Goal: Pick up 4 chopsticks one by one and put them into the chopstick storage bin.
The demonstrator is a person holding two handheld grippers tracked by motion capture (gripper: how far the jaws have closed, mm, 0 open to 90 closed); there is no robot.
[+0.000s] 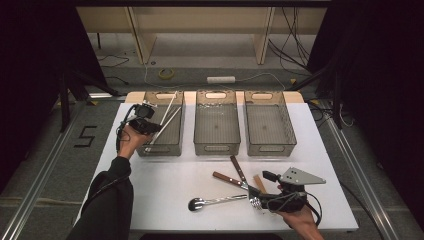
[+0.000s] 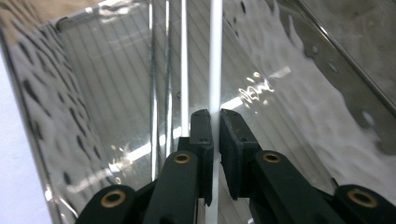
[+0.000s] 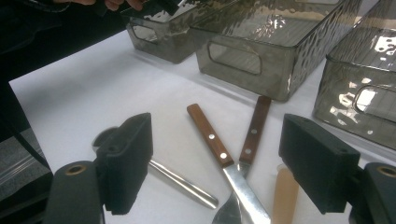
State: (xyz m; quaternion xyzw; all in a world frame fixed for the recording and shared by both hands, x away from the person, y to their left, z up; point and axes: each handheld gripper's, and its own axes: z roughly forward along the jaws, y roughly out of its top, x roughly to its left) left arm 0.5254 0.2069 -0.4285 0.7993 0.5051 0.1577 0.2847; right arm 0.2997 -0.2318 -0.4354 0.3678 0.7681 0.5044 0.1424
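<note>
- Left hand-held gripper [image 2: 215, 133] clenched on a white chopstick [image 2: 215, 56], over the left bin [image 1: 176, 145] near the tabletop's [image 1: 165, 190] far-left corner
- Chopstick long axis slanting up out of the bin, upper end toward the far edge, beside a second stick [image 1: 167, 111]
- Right hand-held gripper [image 3: 219, 163] released, jaws wide, near the near-right corner, above two wooden-handled knives [image 3: 212, 140] and a spoon [image 1: 210, 202]

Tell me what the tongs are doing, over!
Left tongs shut on white chopstick, inside left bin. Right tongs open above knives and spoon. Nothing in the way.
</note>
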